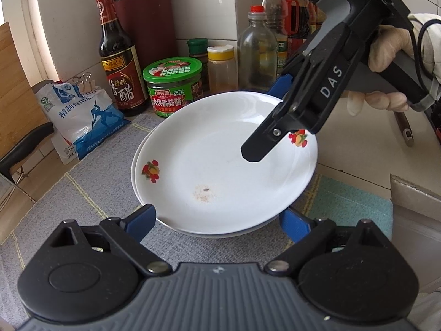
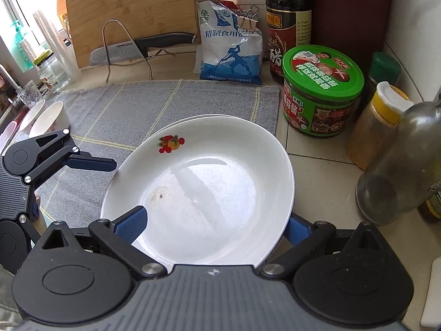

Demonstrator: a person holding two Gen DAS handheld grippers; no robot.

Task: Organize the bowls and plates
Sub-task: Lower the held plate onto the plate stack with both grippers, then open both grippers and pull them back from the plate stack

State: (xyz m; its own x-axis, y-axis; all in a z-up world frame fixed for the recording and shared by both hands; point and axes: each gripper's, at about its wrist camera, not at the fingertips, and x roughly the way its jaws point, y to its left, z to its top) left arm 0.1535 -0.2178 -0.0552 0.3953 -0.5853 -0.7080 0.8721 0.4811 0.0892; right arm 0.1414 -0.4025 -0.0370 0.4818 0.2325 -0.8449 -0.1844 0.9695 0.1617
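Note:
A white plate with fruit prints point(image 1: 220, 160) lies on top of a second white plate point(image 1: 220, 234) on a grey mat point(image 1: 91, 193). My left gripper point(image 1: 217, 222) is open, its blue fingers on either side of the stack's near rim. My right gripper point(image 2: 215, 223) is open, one finger over the top plate point(image 2: 209, 182) and one under its rim; it also shows in the left wrist view point(image 1: 271, 127). Two white bowls point(image 2: 44, 118) sit at the mat's left edge in the right wrist view.
A green-lidded jar point(image 1: 173, 85), a vinegar bottle point(image 1: 118, 63), a salt bag point(image 1: 80, 118), spice jars point(image 1: 220, 66) and a glass bottle point(image 1: 257, 49) crowd the counter behind the plates. A cutting board and knife on a rack point(image 2: 132, 47) stand farther left.

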